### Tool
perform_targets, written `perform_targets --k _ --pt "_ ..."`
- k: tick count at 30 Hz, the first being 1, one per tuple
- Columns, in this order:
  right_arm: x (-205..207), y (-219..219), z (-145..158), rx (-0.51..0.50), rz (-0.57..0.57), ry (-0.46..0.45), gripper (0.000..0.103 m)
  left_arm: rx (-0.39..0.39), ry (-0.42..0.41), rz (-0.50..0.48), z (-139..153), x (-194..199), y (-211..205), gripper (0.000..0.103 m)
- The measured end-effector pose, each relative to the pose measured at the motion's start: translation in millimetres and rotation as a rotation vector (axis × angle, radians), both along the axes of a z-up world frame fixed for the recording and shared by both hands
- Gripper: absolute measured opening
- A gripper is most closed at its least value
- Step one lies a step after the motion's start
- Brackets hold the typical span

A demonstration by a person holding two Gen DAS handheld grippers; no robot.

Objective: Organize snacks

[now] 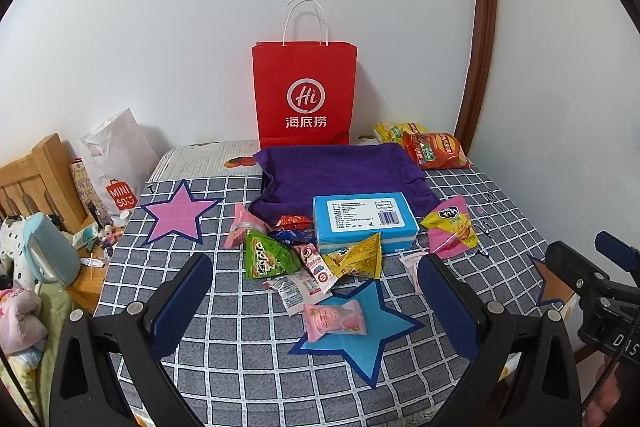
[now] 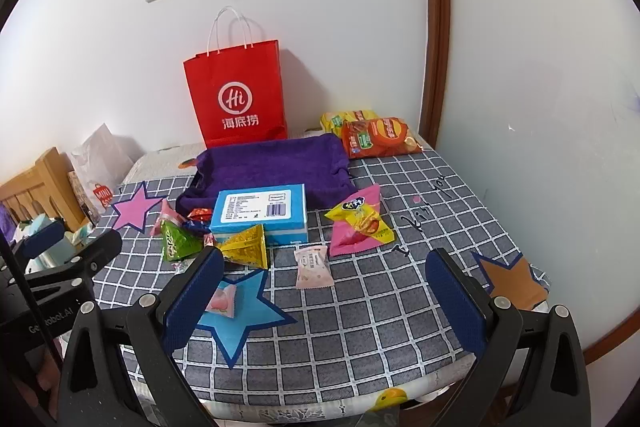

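Both claws spread wide, nothing held. Left claw (image 1: 316, 277) and right claw (image 2: 326, 277) hover above the near edge of the bench (image 1: 500, 211), fingers pointing at the snack pile.

Snacks sit loose on the checked cloth, ahead of both claws:
- pink peach candy (image 1: 335, 319) closest, just ahead of the left claw, lying on the blue star (image 1: 360, 339)
- green triangle pack (image 1: 268, 255) and yellow triangle pack (image 1: 358, 259) a bit further, touching the small wrappers between them
- blue box (image 1: 362, 223) behind those, its back edge on the purple tray (image 1: 340, 171)
- pale pink sachet (image 2: 313, 265) on its own ahead of the right claw, between its fingers in view
- pink-yellow pack (image 2: 358, 225) further out, right of the box
- two chip bags (image 2: 380, 135) at the far right corner by the red paper bag (image 2: 236, 99)

Read: sorting not started, tray looks empty, so this is the approach before the first pick.

Next move: probably left claw drops onto the peach candy, right onto the sachet. Both are flat and slippery, so come in low with fingers straddling the short side. Destination (tray or bag) unclear.
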State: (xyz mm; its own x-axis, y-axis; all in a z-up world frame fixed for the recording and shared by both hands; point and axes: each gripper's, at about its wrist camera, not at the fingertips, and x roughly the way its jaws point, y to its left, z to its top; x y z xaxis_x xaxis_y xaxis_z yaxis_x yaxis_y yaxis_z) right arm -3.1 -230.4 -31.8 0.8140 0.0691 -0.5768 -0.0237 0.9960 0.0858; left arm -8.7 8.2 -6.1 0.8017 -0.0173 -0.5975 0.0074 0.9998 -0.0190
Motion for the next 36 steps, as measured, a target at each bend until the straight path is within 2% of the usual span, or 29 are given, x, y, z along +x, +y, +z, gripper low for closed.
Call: perform_targets --k 19,36 --pt "5 -1 -1 0.002 -0.004 0.001 0.100 -0.021 0.009 -0.016 -4 11 0 0.102" --pt "43 -6 -23 0.011 -0.006 0.064 0.100 -0.013 0.071 -0.005 -25 52 8 0.102"
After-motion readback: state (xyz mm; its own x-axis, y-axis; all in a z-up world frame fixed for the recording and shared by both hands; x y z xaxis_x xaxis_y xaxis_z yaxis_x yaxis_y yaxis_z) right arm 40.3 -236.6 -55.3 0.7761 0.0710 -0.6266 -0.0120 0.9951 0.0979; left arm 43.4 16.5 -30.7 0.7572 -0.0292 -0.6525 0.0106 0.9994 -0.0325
